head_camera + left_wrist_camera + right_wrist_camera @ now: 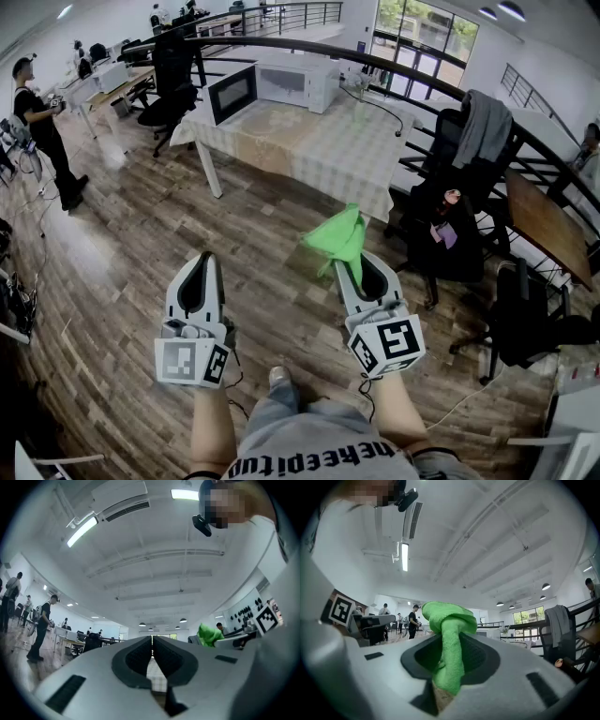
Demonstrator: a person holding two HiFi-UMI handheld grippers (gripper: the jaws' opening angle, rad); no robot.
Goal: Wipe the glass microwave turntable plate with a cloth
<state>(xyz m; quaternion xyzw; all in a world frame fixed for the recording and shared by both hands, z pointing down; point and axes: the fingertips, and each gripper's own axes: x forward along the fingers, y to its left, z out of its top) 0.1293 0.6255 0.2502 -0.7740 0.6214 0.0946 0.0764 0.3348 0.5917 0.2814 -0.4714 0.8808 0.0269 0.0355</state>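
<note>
Between the closed jaws of the right hand-held gripper (349, 274) sits the cloth (339, 239), soft, light, pinched mid-bunch. Beside it, the left hand-held gripper (203, 262) is closed, empty. No plate shows; glass is likely slippery, best steadied by its rim.

Head view steeply down, 2 gripper views tilted toward ceiling (154, 559), cloth (339, 239) shared

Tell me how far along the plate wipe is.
Done: the cloth is clamped in the right gripper, and the microwave on the table has its door open. In hand: nothing else; the left gripper is shut and empty. Left: all the wiping. The plate isn't visible, and both grippers are well short of the table.
</note>
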